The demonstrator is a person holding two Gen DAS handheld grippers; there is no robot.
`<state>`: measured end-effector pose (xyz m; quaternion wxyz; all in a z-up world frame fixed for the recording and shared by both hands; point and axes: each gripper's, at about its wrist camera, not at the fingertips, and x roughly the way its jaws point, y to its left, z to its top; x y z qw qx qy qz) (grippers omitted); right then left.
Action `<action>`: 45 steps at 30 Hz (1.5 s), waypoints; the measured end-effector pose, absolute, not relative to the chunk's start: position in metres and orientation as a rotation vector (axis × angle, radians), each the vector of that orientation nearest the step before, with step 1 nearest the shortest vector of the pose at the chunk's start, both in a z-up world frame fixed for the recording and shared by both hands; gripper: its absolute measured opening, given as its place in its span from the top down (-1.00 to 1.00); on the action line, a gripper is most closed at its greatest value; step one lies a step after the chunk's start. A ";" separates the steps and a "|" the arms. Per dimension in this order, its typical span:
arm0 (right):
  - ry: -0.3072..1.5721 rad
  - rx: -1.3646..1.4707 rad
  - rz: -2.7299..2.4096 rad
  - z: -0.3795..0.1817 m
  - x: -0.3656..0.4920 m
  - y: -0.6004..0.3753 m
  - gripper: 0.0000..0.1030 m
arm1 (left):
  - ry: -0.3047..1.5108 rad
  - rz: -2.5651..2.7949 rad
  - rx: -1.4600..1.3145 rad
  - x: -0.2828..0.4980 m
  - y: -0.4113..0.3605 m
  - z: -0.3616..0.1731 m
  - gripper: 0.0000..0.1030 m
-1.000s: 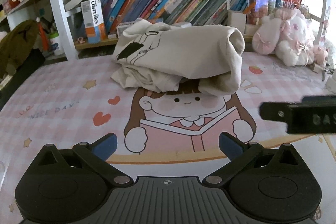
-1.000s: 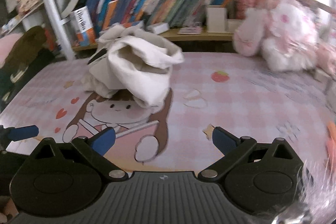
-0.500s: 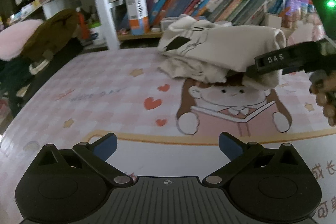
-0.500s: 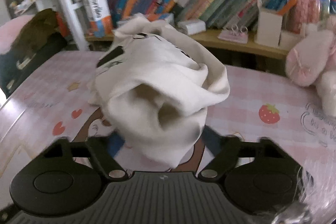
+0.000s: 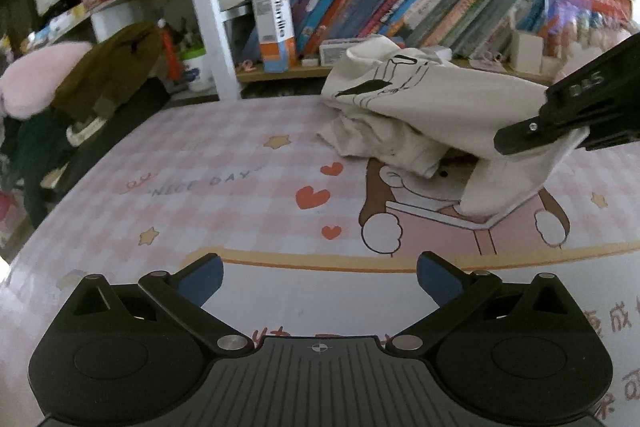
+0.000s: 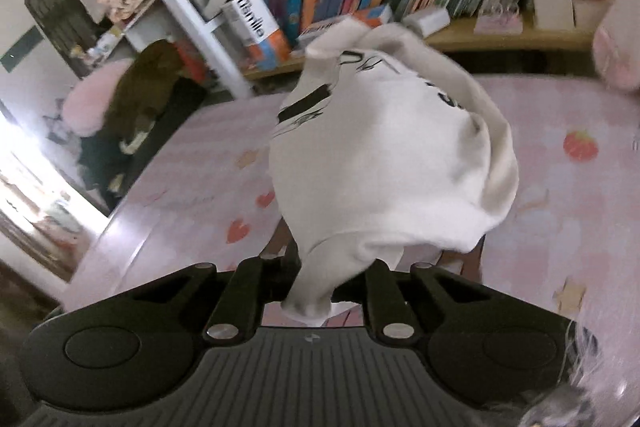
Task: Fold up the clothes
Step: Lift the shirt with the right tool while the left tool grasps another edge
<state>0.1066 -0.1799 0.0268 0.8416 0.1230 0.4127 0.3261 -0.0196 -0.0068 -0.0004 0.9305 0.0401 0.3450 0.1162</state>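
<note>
A crumpled cream garment (image 5: 440,111) with a black line drawing lies bunched on the pink cartoon table mat (image 5: 224,195), towards the back right. My right gripper (image 6: 316,283) has its jaws closing on the garment's near edge (image 6: 384,163); the cloth is pinched between them and rises in a hump ahead. In the left wrist view, that right gripper (image 5: 532,135) comes in from the right edge and holds the cloth's end up off the mat. My left gripper (image 5: 320,275) stands open low over the mat's front, with nothing between its blue pads (image 5: 434,277).
A bookshelf (image 5: 400,11) full of upright books runs along the back, with a white post (image 5: 204,11) and an orange-and-white box (image 5: 276,31). Brown and pink plush toys (image 5: 100,79) are piled at the left. A pink plush (image 6: 616,43) sits at the right.
The right gripper went from wide open to closed on the garment's near edge and raised it. The left gripper stayed open while its view swung left, so the garment now sits further right.
</note>
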 end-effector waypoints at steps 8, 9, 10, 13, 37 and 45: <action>0.971 0.271 0.592 -0.006 0.083 -0.182 0.65 | 0.707 0.205 0.081 -0.026 -0.006 -0.003 -1.00; 0.972 0.268 0.580 -0.006 0.083 -0.180 0.62 | 0.706 0.203 0.079 -0.027 -0.005 -0.003 -1.00; 0.969 0.259 0.568 -0.006 0.082 -0.178 0.50 | 0.706 0.201 0.077 -0.027 -0.003 -0.003 -1.00; 0.947 0.233 0.537 -0.005 0.080 -0.171 0.49 | 0.702 0.194 0.069 -0.029 0.003 -0.003 -1.00; 0.634 0.586 0.576 0.133 0.025 -0.141 0.79 | 0.583 -0.027 0.104 -0.055 0.074 -0.005 -1.00; 0.545 0.609 0.540 0.178 0.011 -0.150 0.79 | 0.524 -0.111 0.107 -0.037 0.056 -0.006 -0.99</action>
